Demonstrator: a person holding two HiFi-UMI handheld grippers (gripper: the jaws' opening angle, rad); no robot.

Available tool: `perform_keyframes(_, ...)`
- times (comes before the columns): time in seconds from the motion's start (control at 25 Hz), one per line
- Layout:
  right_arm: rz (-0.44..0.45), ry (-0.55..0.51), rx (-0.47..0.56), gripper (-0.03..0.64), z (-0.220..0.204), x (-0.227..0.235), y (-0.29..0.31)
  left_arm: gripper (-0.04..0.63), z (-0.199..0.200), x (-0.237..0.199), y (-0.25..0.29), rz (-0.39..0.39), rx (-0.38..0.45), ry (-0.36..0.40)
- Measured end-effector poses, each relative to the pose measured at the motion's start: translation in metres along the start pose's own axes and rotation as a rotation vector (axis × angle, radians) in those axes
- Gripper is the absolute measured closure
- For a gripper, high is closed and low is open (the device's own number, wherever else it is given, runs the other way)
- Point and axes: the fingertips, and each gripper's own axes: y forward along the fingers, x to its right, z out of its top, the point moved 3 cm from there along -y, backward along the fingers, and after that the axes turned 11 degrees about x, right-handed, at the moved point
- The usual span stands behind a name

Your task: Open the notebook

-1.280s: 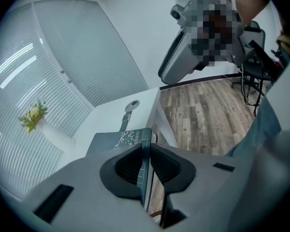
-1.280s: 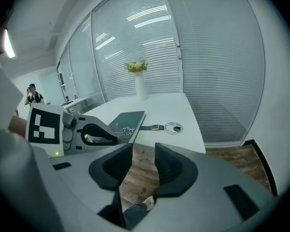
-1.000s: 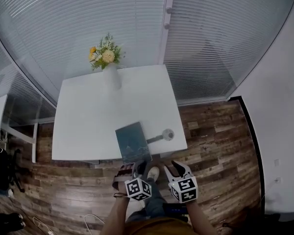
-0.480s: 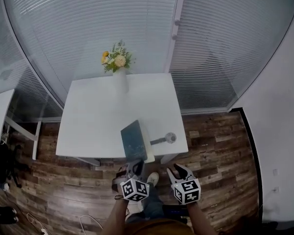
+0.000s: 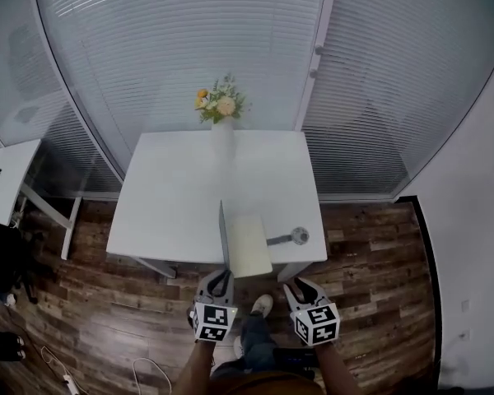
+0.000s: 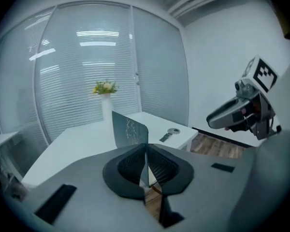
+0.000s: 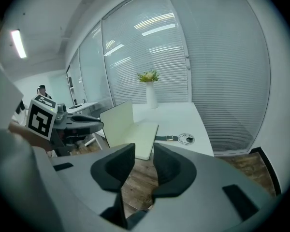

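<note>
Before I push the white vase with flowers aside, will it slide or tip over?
The vase looks tall and narrow with flowers on top, so a high push would probably tip it. The table looks smooth, so a low push may slide it. It is possibly ceramic or glass, so likely fragile.

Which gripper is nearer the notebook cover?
Left. The left gripper pinches the raised cover; the right gripper, jaws apart, just narrowing on nothing, hangs beside it off the table.
</note>
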Motion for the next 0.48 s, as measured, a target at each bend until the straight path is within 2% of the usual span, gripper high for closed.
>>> perform_keyframes(0.2,0.013,-0.046,-0.004,0.517,0.001,-0.012,0.004,0.552,-0.020,-0.037,-0.026,0.140,0.024,-0.188)
perform_keyframes(0.48,0.025,-0.096,-0.008,0.604,0.003,-0.019,0.011,0.520,-0.056,-0.068,-0.042,0.259,-0.010,-0.348)
